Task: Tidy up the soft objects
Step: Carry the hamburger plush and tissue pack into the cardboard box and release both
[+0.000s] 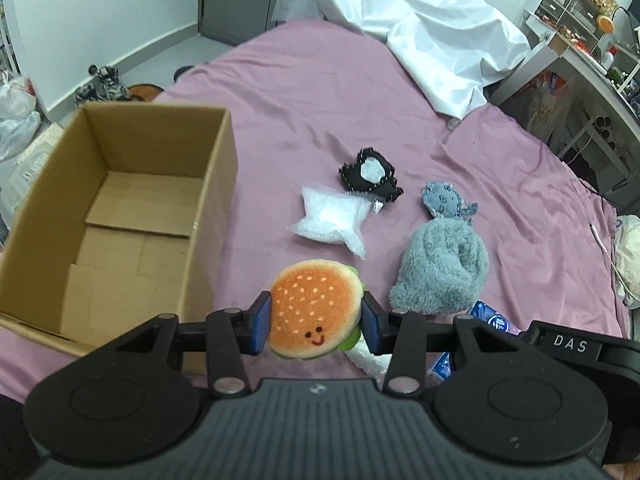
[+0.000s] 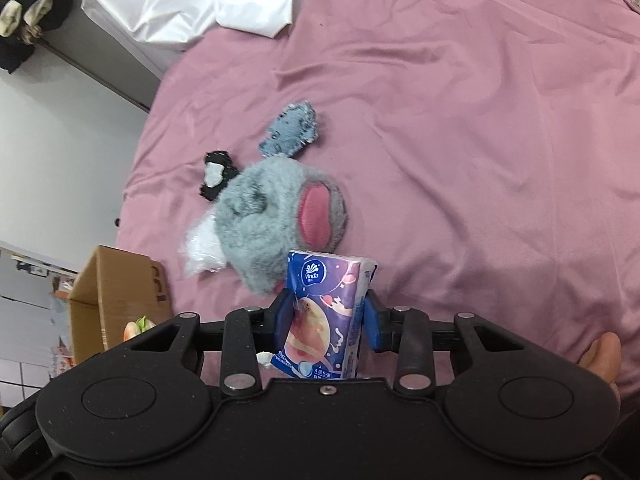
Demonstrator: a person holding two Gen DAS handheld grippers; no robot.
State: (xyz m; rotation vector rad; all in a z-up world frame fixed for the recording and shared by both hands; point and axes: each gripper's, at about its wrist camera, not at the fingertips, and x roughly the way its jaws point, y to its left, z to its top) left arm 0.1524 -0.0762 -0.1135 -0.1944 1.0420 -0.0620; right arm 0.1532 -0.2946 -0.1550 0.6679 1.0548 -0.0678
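Plush burger point(image 1: 316, 309) pinched between the left gripper point(image 1: 316, 322) pads above the pink bedsheet point(image 1: 320, 92), tissue pack point(image 2: 330, 312) squeezed in the right gripper point(image 2: 329, 320); best carried well over the empty cardboard box point(image 1: 52, 184) rim at left before loosening either grip.

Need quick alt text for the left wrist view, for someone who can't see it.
The left gripper is shut on a smiling burger plush above a pink bedsheet. An open, empty cardboard box sits left; a grey plush lies right.
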